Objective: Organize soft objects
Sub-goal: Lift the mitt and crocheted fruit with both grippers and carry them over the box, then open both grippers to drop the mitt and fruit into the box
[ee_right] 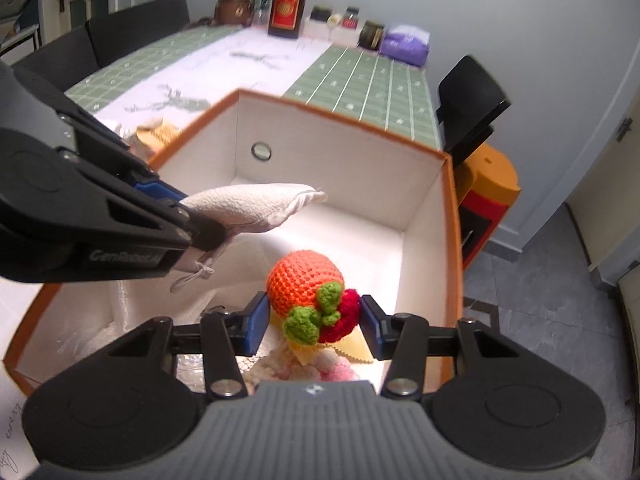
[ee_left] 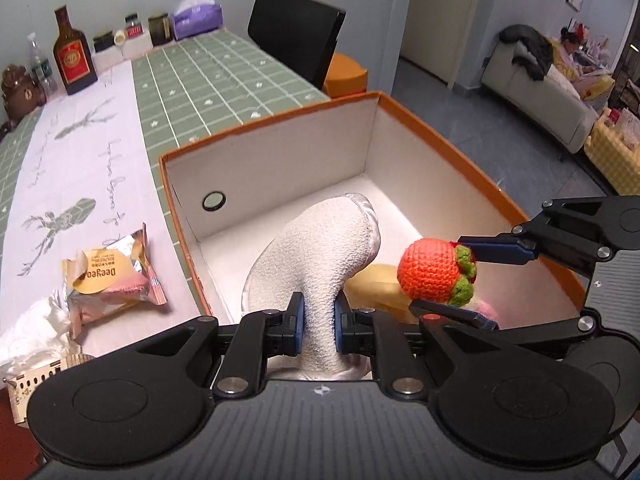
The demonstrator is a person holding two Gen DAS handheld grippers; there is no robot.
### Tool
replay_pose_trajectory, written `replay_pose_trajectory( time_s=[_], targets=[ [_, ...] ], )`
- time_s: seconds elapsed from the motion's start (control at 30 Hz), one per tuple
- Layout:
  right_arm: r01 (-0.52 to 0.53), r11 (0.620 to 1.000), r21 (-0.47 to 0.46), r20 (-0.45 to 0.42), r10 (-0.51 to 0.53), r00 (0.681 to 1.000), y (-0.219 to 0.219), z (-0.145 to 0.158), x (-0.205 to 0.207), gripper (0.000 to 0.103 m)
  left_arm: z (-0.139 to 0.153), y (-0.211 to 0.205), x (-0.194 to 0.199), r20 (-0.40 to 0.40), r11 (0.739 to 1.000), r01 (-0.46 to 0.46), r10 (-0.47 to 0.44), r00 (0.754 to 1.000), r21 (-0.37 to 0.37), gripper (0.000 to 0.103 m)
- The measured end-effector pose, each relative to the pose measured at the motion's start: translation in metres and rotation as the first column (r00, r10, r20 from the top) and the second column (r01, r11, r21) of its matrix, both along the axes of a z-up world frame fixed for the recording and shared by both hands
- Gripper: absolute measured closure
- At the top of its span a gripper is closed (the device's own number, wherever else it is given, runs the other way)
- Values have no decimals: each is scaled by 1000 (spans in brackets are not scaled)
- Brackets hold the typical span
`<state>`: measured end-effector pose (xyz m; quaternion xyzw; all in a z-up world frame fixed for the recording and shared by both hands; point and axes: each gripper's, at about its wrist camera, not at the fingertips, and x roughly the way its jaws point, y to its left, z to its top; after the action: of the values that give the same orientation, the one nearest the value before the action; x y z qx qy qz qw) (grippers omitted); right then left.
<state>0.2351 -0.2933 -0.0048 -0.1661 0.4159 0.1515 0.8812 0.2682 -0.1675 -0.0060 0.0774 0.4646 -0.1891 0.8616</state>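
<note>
Facing right wrist only: pink plush [ee_right: 340,372].

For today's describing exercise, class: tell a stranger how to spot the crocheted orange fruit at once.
Find the big orange-rimmed box with white inner walls on the green checked table. Over its open top, the right hand-held gripper holds the crocheted fruit. It is a round orange knitted ball with green leaves and a red tuft, unlike the plain white cloth pouch that the left hand-held gripper holds beside it.
</note>
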Motion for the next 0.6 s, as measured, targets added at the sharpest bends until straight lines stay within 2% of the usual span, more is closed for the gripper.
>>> replay_pose_trajectory(
  time_s=[0.07,0.23,0.43,0.5,0.6],
  targets=[
    [-10,1000,-11,-22,10,1000,1,-5,6,55,-4,0,4,-17,1000,-4,4,1000,10,88],
    [-33,999,-39,-81,30,996,9,-18,19,55,-7,-9,7,19,996,7,-9,1000,92,87],
    [-49,998,-42,-129,43,991,14,-25,30,54,-9,-16,7,10,985,67,-69,998,156,84],
    [-46,998,-50,-135,39,990,15,-25,32,54,-9,-16,7,2,985,72,-73,997,155,78],
    [-51,997,-56,-136,43,990,18,-26,33,51,-9,-17,10,-4,986,82,-83,997,147,75]
  ],
)
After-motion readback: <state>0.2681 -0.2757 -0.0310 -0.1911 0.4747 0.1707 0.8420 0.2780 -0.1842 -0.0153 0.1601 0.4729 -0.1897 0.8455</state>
